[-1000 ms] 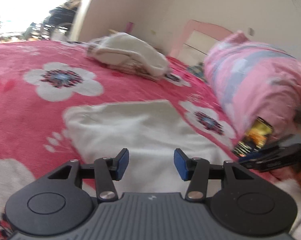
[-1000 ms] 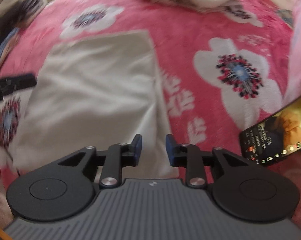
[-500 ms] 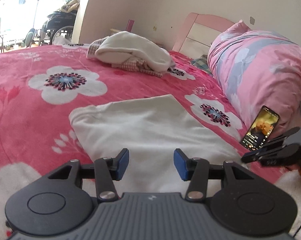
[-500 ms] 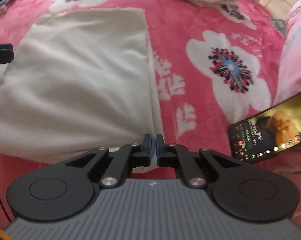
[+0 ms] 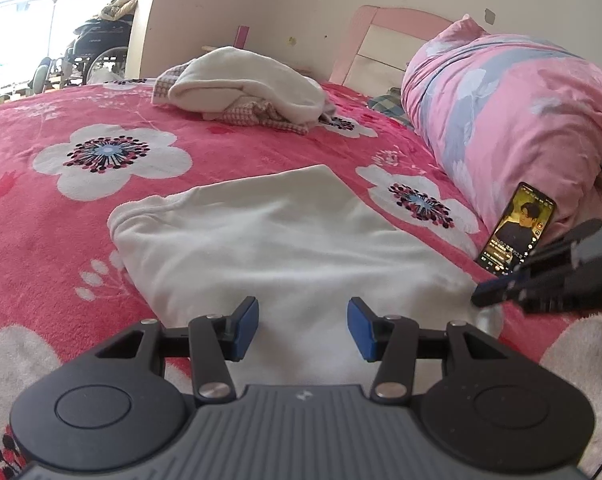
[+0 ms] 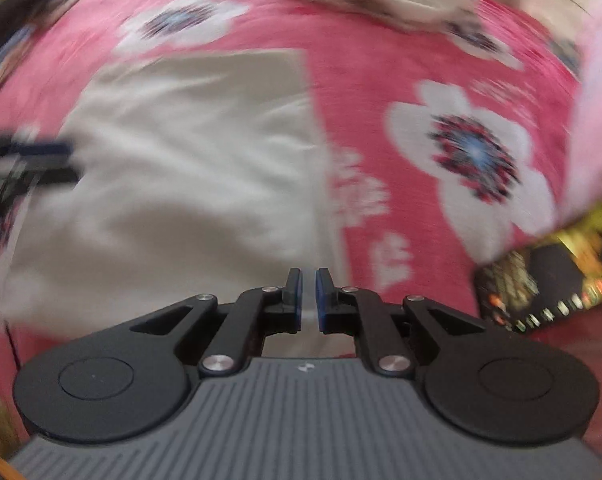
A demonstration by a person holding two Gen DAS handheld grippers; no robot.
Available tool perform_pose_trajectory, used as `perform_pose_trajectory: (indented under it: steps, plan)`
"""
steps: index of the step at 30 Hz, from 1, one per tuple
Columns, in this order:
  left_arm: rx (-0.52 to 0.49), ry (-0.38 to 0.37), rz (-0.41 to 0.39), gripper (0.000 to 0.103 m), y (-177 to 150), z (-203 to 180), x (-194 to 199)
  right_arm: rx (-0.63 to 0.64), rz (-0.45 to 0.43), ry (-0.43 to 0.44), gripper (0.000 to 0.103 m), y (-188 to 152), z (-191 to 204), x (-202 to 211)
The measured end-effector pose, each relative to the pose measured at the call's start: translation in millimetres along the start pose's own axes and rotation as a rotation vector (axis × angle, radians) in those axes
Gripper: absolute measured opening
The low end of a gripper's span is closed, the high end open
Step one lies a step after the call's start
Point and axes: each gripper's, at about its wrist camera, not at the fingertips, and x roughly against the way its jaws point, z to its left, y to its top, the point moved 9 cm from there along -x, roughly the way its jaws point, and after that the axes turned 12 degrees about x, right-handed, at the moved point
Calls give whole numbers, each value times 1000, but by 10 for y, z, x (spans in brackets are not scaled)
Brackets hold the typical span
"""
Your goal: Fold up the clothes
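Jaws on left gripper [image 5: 303,328]: spread about halfway, nothing between the pads. Hovering over the near edge of the white cloth [image 5: 285,240], pointing at 12 o'clock down its length.

Jaws on right gripper [image 6: 309,300]: pressed almost together, only a thin slit left. Parked at the cloth's near right corner, at 3 o'clock from the left gripper. Can't tell whether a fold is caught in the slit, since that view is smeared by motion blur. Probably a pinch on the hem, judging from the position.

Cloth itself: lying flat on the red flowered bedspread [image 5: 41,216], already squared into a rectangle with the long axis running toward 12. Looks partway folded. Likely reason for the stance: one tool per near corner, ready to lift the near edge and carry it over toward the far edge.

Elsewhere:
- Pile of unfolded clothes [image 5: 245,88] far out at 12, well apart from the cloth. Presumably the queue.
- Phone [image 5: 517,228] at 2 o'clock with its screen lit, leaning on the pink quilt [image 5: 501,112]. Propped for watching, apparently. Near the right gripper, so worth avoiding on the lift.

Containers: none in view, no basket or drawer. Everything loose on the bed.
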Motion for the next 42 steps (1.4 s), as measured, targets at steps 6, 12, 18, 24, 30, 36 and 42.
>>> perform_pose_trajectory:
  steps: [6,12,18,24,30,36,42]
  plan:
    - [-1,8,5,50,1,0,-21,48,-2,19,6,22,136,21]
    - [-5,11,11,50,-11,-8,-37,-156,-18,-1,8,-13,-213,-19]
    - [-1,14,12,50,-9,-11,-48,-110,-48,36,11,67,-76,-82]
    - [-3,15,16,50,-20,-20,-79,95,-55,10,10,141,226,-39]
    - [-3,15,19,50,-29,-17,-90,213,-52,-29,15,156,329,39]
    - [-5,15,19,50,-30,-15,-89,202,-85,10,17,162,252,239]
    - [-7,17,19,51,-33,-18,-87,41,-105,6,17,158,-161,234]
